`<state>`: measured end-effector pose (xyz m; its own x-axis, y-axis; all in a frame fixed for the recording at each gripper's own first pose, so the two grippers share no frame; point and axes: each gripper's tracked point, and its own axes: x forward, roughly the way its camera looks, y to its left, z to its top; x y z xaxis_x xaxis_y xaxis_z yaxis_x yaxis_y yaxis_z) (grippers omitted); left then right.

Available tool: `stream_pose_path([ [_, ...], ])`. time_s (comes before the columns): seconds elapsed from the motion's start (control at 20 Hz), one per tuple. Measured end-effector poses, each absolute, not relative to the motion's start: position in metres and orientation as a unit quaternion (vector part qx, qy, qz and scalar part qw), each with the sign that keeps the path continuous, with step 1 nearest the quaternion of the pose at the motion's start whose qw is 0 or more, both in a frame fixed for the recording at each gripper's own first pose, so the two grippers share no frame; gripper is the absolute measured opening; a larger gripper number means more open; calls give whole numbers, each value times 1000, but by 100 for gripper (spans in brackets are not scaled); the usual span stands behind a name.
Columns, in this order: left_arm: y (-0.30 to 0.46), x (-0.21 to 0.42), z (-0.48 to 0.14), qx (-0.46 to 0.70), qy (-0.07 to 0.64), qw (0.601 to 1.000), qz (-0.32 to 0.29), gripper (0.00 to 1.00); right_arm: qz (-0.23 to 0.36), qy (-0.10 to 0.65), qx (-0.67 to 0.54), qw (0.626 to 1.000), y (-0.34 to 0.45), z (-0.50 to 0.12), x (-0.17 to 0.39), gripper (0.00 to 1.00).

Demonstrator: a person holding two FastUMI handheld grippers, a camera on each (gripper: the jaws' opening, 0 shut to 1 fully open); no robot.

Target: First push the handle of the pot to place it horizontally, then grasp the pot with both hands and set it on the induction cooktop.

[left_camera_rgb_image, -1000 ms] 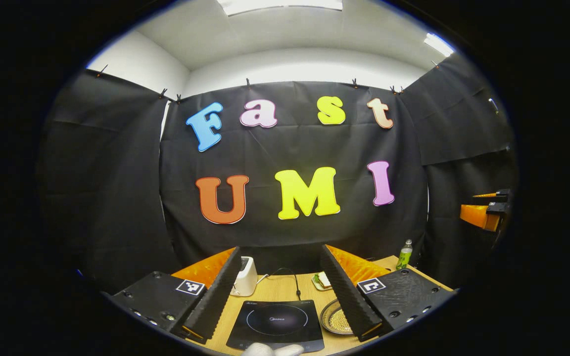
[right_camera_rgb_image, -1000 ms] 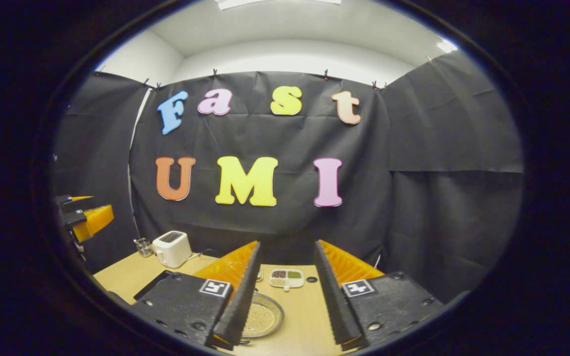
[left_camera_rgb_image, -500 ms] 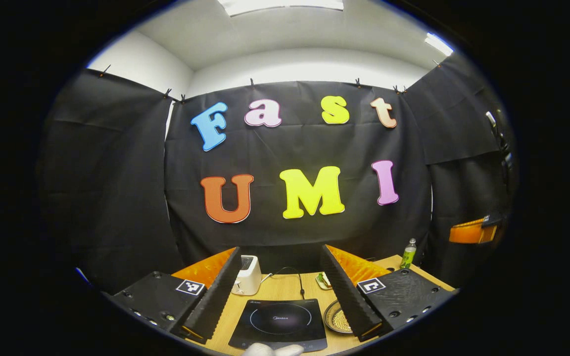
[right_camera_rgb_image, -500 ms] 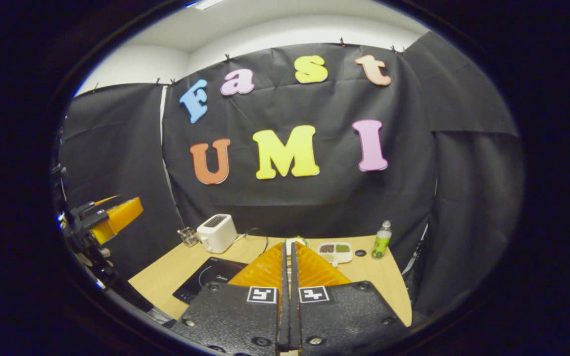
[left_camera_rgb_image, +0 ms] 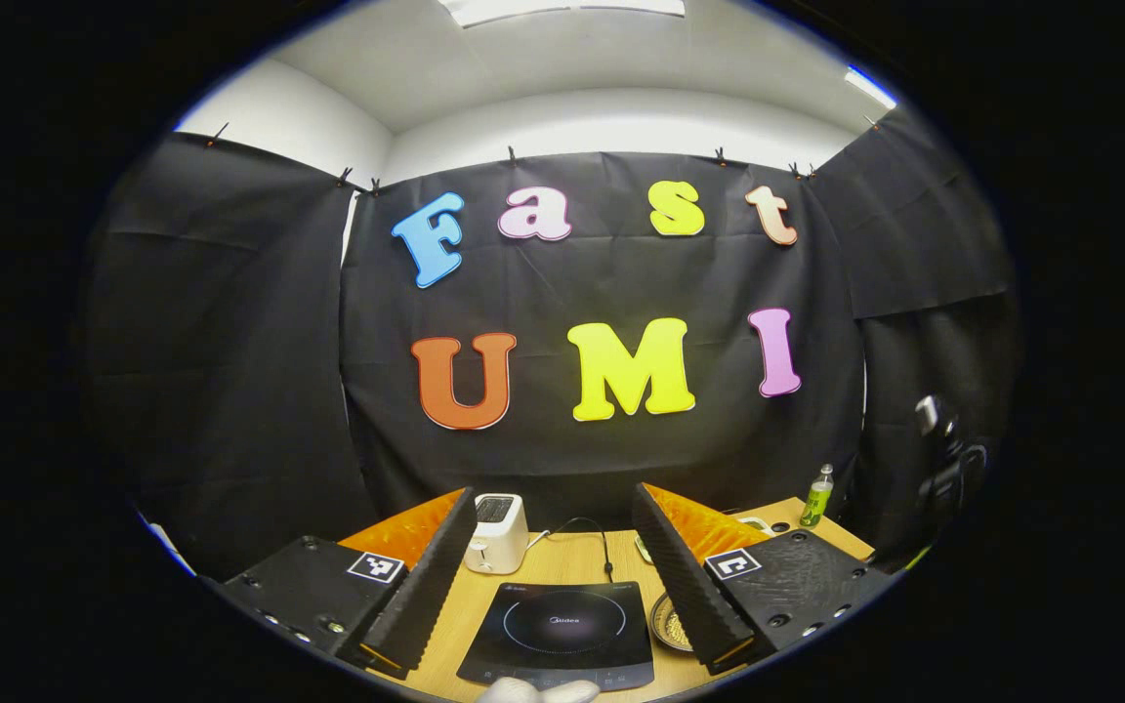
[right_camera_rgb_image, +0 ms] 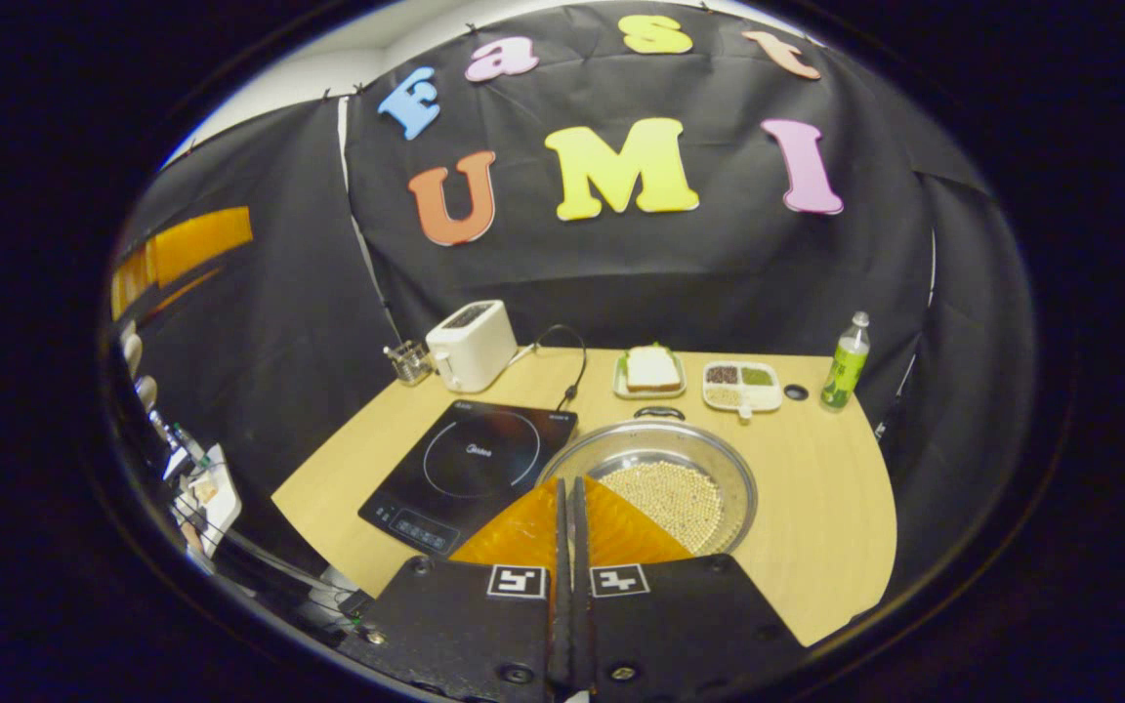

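Pot (right_camera_rgb_image: 660, 483) sits on table (right_camera_rgb_image: 816, 508) just right of induction cooktop (right_camera_rgb_image: 470, 459), handle push not begun; your left gripper (left_camera_rgb_image: 553, 571) is spread and empty, right gripper (right_camera_rgb_image: 569, 508) clenched on nothing, so bring it to the handle (right_camera_rgb_image: 658, 413).

Right gripper (right_camera_rgb_image: 568, 493) (fingers pressed together) above pot (right_camera_rgb_image: 660, 478), cooktop (right_camera_rgb_image: 470, 459) beside

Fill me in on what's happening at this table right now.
A person holds two hand-held grippers above a wooden table. The right hand-held gripper, fingers closed on nothing, hangs over the near rim of the round steel pot of pale beads, which sits right of the black induction cooktop. The left hand-held gripper is open above the cooktop. The pot is not yet on it.
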<state>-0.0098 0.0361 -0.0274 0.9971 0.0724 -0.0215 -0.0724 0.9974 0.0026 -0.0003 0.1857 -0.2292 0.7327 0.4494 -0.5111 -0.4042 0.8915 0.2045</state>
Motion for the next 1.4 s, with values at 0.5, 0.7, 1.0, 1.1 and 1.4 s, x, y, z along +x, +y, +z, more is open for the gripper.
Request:
stream_pose_path([
  [0.5, 42, -15, -48, 11, 36, 998, 42, 96, 251, 393, -6, 885, 220, -360, -23, 4],
  [0.7, 42, -13, -49, 6, 43, 998, 44, 96, 246, 428, -10, 870, 223, -398, -28, 4],
  [1.0, 49, -11, -51, 6, 46, 998, 52, 96, 244, 441, -9, 864, 222, -411, -25, 4],
  [1.1, 51, -10, -53, 5, 49, 997, 53, 96, 243, 439, -9, 865, 223, -412, -23, 4],
  [1.4, 47, -10, -54, 7, 53, 997, 52, 96, 231, 446, -12, 865, 212, -417, -19, 4],
])
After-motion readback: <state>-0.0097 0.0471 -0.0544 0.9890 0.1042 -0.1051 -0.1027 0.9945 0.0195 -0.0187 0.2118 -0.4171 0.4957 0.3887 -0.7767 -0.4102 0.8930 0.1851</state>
